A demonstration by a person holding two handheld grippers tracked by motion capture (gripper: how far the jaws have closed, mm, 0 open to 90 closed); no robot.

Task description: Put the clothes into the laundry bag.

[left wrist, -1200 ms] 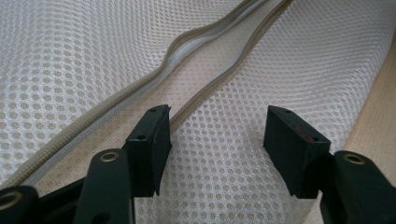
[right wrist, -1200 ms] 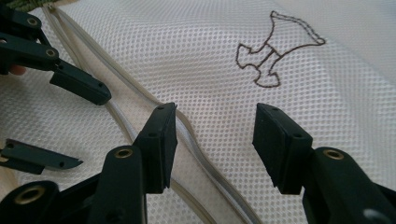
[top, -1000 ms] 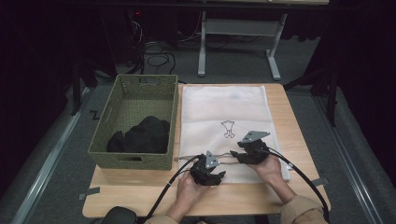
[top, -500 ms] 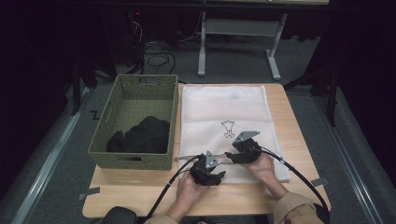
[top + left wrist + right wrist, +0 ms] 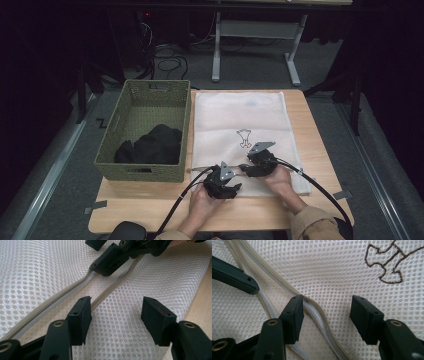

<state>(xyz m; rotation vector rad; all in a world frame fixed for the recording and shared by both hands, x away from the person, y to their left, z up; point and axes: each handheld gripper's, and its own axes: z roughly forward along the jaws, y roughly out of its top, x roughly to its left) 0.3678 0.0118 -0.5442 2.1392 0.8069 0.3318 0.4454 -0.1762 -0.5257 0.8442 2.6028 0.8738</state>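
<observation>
A white mesh laundry bag [image 5: 240, 115] lies flat on the wooden table [image 5: 320, 130], with a small brown embroidered emblem [image 5: 243, 136] on it. Its beige zipper [image 5: 50, 302] near the front edge is parted, the two tapes spreading apart. My left gripper [image 5: 227, 174] hovers low over the mesh by the zipper, open [image 5: 116, 315], with nothing clamped. My right gripper [image 5: 248, 167] sits just beyond it, also open [image 5: 325, 312]. One of its fingertips [image 5: 295, 310] rests against a zipper tape [image 5: 312, 307]. The emblem [image 5: 387, 262] lies past the right gripper's other jaw.
A green woven basket [image 5: 155, 85] stands on the table to the left of the bag, with dark clothing [image 5: 152, 145] heaped in it. Bare wood runs along the table's right side and front edge. A metal table frame [image 5: 255, 30] and cables stand on the floor behind.
My right gripper has come a little down and to the left, closer to the left gripper and the zipper. The left gripper has kept still.
</observation>
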